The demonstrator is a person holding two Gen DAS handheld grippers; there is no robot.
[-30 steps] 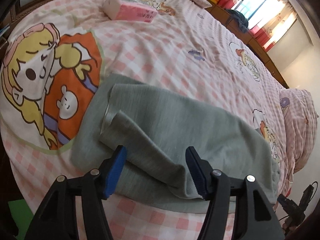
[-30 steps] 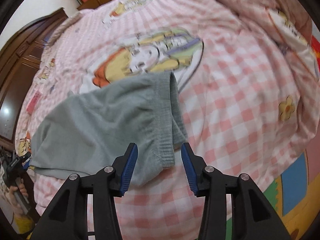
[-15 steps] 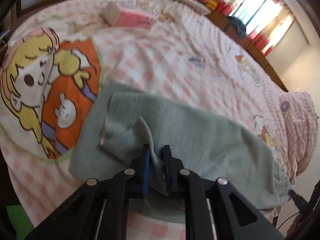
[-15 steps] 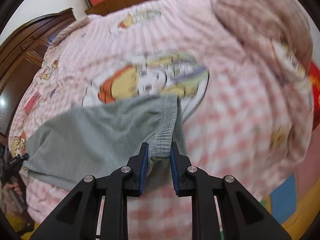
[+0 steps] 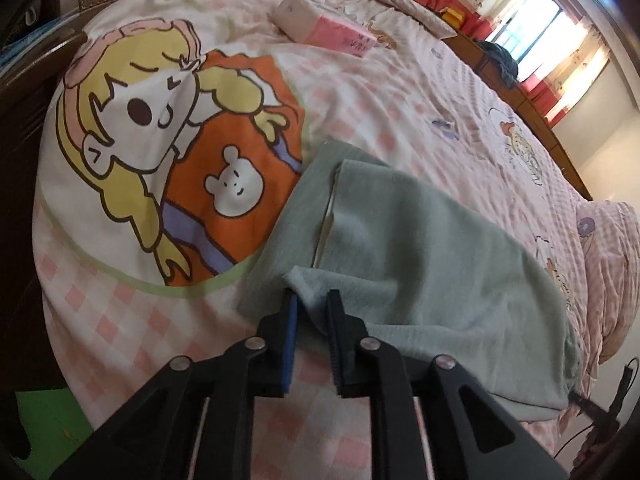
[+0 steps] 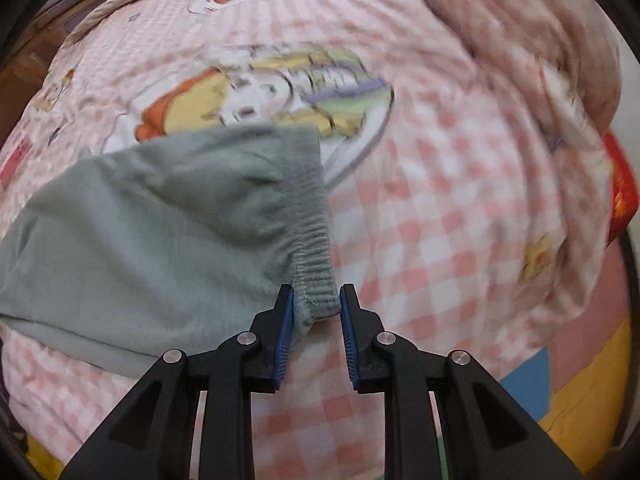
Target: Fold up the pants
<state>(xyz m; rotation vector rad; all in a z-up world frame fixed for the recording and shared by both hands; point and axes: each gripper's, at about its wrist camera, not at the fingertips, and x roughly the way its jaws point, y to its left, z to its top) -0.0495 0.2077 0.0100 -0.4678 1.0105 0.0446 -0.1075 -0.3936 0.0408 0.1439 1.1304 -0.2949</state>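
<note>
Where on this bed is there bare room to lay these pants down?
Bare checked sheet lies right of the pants, up to the bunched quilt. More lies between the pants and the tissue pack. The near edge is crowded.

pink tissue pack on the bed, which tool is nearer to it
Left. The left tool grips the grey pants' leg end, with the pink tissue pack ahead across the bedsheet. The right tool holds the waistband, the end farther from the pack.

The left claw [image 5: 311, 312] pinches a corner of the grey pants [image 5: 420, 248]; the pants lie on the pink checked bed [image 5: 360, 92]; a pink tissue pack [image 5: 326, 30] sits far behind.
</note>
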